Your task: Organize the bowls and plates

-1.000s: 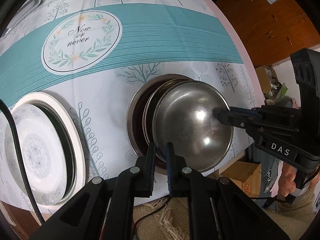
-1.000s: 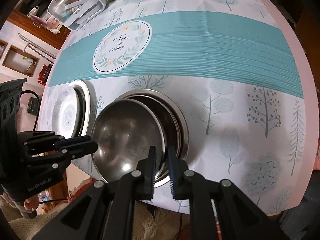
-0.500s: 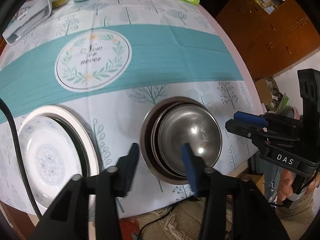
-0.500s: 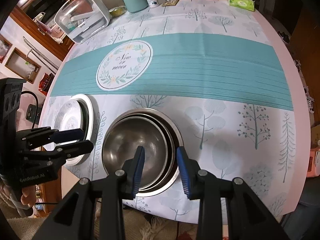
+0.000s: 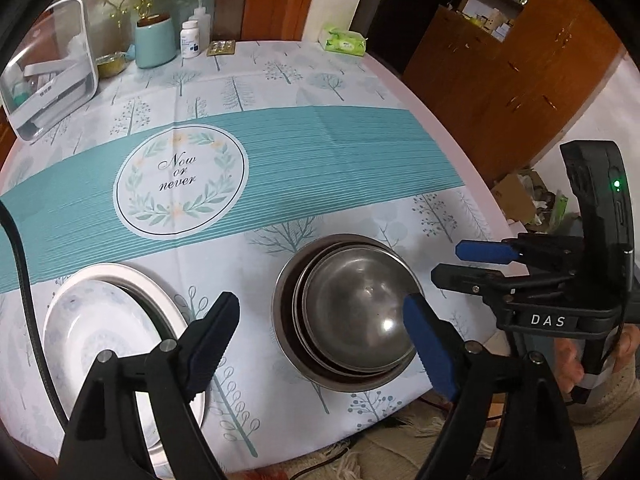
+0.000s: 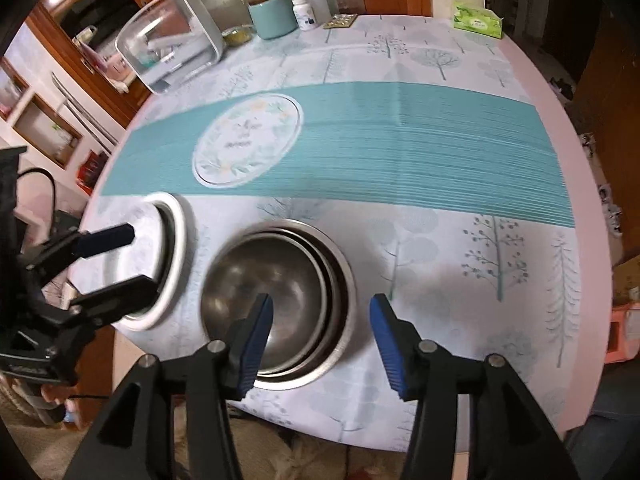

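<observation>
Left wrist view, round shiny steel bowls nested, glossy white plates.

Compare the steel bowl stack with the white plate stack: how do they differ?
The steel bowls are deep, shiny bare metal; the white plates are shallow, glazed, with a faint pattern. The bowls sit centrally; the plates lie nearer the table's edge. Both are nested stacks, neither gripped.

three nested steel bowls, two stacked white plates, two grippers.
</observation>
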Demonstrator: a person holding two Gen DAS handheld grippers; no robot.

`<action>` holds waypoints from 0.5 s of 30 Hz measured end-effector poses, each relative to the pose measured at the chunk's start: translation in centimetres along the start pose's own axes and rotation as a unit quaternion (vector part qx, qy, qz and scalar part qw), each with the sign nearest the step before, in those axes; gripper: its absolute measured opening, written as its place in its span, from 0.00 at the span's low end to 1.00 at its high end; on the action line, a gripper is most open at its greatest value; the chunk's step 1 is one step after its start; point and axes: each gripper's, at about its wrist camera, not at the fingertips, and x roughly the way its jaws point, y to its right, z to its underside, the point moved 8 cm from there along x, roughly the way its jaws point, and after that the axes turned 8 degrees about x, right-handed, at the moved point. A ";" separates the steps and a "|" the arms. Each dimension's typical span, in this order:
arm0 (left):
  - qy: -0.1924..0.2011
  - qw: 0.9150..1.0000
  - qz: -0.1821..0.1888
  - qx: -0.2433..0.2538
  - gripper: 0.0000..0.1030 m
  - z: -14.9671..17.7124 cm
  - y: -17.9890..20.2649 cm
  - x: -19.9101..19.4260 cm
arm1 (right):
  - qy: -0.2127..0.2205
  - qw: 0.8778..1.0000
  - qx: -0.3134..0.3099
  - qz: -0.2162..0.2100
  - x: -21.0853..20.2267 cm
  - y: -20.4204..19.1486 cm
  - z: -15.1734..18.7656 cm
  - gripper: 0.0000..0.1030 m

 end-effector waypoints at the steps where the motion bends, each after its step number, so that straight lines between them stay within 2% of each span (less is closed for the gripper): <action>1: 0.002 1.000 -0.003 -0.001 0.80 0.2 0.0 0.2 | 0.000 1.000 0.002 -0.001 0.1 0.1 0.2 0.49; 4: 0.001 1.000 0.000 -0.008 0.80 1.1 -0.1 1.0 | -0.011 1.000 0.016 -0.009 0.8 0.6 0.8 0.49; 9: -0.018 0.999 0.011 -0.047 0.80 2.5 -1.1 3.0 | -0.023 0.998 0.050 -0.015 2.3 2.1 1.5 0.49; 15: -0.059 0.991 0.050 -0.107 0.80 3.9 -1.7 6.0 | -0.044 0.993 0.100 -0.051 4.1 2.9 2.3 0.49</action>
